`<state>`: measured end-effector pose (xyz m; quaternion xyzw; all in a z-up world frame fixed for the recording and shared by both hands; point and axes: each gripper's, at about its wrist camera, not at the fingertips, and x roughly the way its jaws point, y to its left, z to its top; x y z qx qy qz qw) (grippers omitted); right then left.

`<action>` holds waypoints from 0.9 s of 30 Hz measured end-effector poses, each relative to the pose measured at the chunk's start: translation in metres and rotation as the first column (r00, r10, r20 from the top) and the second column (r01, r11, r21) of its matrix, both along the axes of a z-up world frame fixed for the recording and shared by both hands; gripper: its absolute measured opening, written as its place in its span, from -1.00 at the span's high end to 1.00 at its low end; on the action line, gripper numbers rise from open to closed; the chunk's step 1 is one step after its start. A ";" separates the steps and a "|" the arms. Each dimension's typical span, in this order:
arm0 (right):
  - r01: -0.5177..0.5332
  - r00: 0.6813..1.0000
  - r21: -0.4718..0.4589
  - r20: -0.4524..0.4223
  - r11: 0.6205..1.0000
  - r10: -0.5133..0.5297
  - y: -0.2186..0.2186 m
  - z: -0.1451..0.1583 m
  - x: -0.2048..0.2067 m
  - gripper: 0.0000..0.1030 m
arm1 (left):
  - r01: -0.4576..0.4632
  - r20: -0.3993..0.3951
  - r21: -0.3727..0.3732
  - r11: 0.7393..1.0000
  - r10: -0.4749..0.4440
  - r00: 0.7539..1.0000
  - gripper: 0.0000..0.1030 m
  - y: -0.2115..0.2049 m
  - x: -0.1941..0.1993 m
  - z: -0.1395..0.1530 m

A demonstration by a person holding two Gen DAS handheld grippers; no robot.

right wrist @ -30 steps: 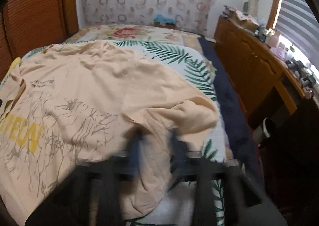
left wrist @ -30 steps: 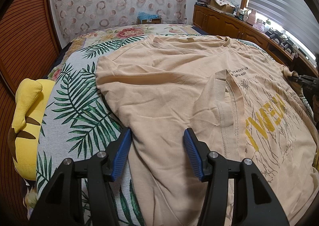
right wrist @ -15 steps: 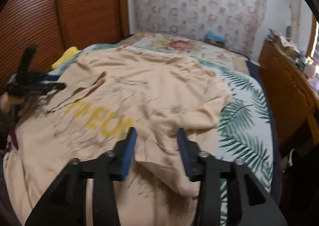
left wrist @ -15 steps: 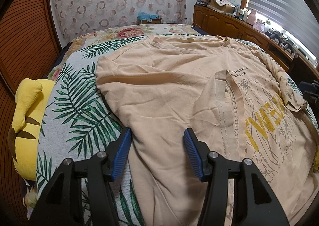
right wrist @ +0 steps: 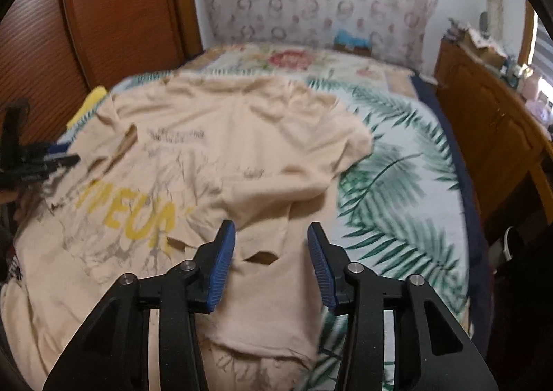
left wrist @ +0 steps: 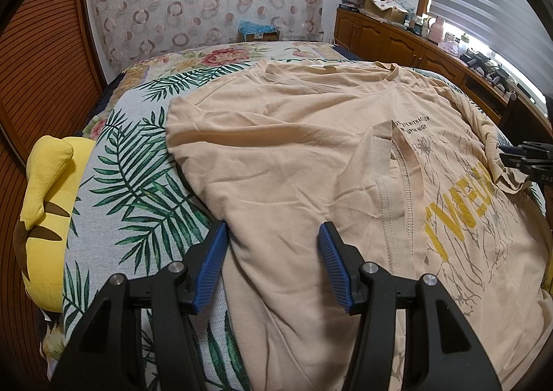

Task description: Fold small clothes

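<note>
Plainly both grippers gape — left gripper (left wrist: pixel 273 249) and right gripper (right wrist: pixel 271 246), seemingly just narrowing — above the T-shirt (left wrist: pixel 293 156).

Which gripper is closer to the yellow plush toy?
Left. The left gripper hovers over the shirt's edge, beside the yellow plush toy. The right gripper is at the shirt's opposite side.

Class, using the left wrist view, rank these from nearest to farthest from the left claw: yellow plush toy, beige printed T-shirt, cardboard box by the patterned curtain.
1. Beige printed T-shirt, under the left claw.
2. Yellow plush toy, off left.
3. Cardboard box, far end.
</note>
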<state>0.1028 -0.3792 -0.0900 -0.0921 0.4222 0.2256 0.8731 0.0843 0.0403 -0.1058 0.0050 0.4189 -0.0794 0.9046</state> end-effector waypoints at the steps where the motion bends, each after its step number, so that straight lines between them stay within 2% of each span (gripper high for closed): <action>1: -0.001 1.000 -0.006 -0.005 1.000 0.001 0.001 -0.003 0.001 0.38 | 0.000 0.000 0.000 1.000 0.000 1.000 -0.05 0.000 0.000 0.000; 3: -0.011 1.000 -0.020 0.004 1.000 0.011 0.004 -0.004 0.000 0.78 | 0.000 0.000 0.000 1.000 0.000 1.000 -0.05 0.000 0.000 0.000; 6: -0.040 0.998 -0.014 0.057 0.999 0.040 0.009 0.011 -0.003 0.94 | 0.000 0.000 0.000 1.000 0.000 1.000 -0.05 0.000 0.000 0.000; 12: -0.096 0.984 -0.021 0.150 0.995 0.098 0.032 0.048 0.001 0.97 | 0.000 0.000 0.000 1.000 0.000 1.000 -0.05 -0.001 -0.001 0.000; 19: -0.190 0.968 -0.001 0.168 0.982 0.188 0.089 0.067 0.020 0.98 | 0.000 0.000 -0.001 1.000 0.000 1.000 -0.05 -0.001 0.000 0.000; 22: -0.228 0.964 0.039 0.149 0.973 0.220 0.112 0.066 0.030 0.97 | 0.000 0.000 -0.001 1.000 0.000 1.000 -0.05 -0.001 0.000 0.000; 23: -0.233 0.963 0.051 0.151 0.971 0.223 0.117 0.066 0.032 0.89 | 0.000 0.000 0.000 1.000 0.000 1.000 -0.05 0.000 0.000 0.000; 24: -0.229 0.964 0.053 0.153 0.972 0.219 0.119 0.067 0.033 0.59 | 0.000 0.000 -0.001 1.000 0.000 1.000 -0.05 0.000 0.000 0.000; 26: -0.213 0.966 0.046 0.162 0.976 0.203 0.116 0.067 0.032 0.19 | 0.000 0.000 -0.001 1.000 0.000 1.000 -0.05 0.000 0.000 0.000; 27: -0.197 0.967 0.043 0.172 0.979 0.187 0.110 0.068 0.031 0.19 | 0.000 0.000 0.000 1.000 0.000 1.000 -0.05 0.000 0.000 0.000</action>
